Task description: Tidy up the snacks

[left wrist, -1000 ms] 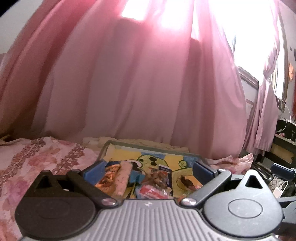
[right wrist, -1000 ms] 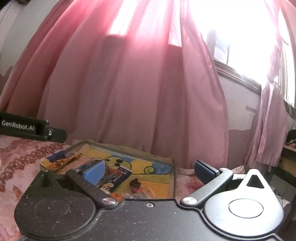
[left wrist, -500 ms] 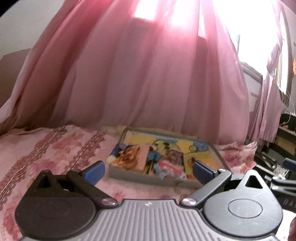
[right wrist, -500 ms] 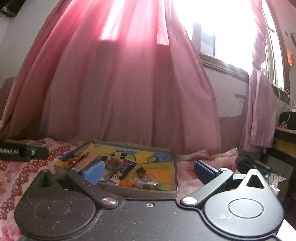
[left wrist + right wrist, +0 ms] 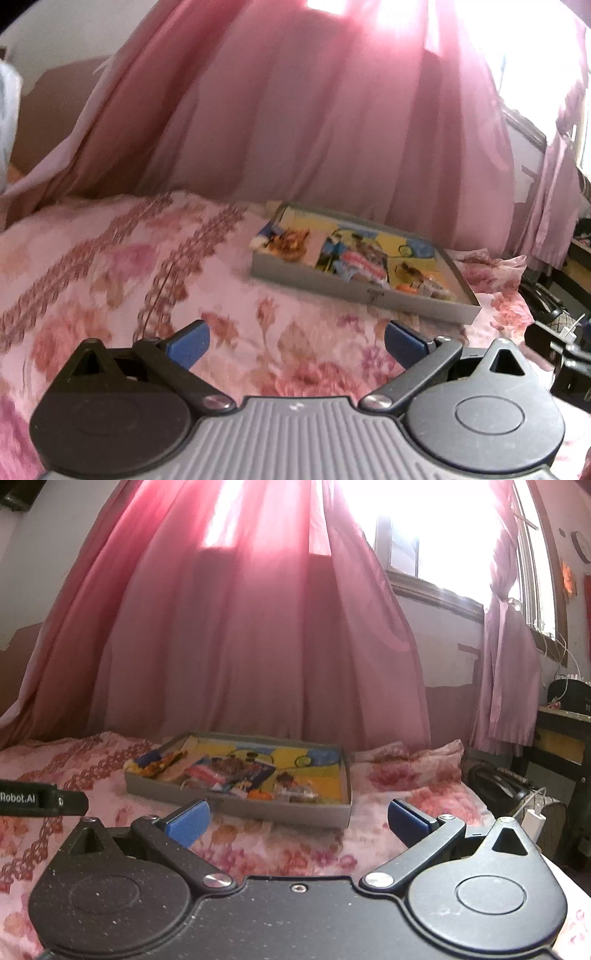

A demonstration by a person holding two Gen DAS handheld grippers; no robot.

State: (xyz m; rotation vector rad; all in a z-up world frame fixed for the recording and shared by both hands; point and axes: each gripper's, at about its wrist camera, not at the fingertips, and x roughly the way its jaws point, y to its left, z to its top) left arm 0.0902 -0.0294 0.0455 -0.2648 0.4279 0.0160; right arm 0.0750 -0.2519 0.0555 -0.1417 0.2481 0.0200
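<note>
Both my claws empty, fingers spread wide. My left gripper [image 5: 293, 343] hangs over the pink floral bedspread [image 5: 110, 280], clamping nothing. My right gripper [image 5: 297, 821] same, jaws apart over the bedspread. Grey tray [image 5: 236, 805] sits on the bed ahead of both, near the pink curtain [image 5: 258, 646], well apart from my fingertips. Snack packets [image 5: 229, 771] lie piled inside the tray on its yellow cartoon bottom; an orange one [image 5: 288, 240] is at the far-left end. Packet details blurred.
</note>
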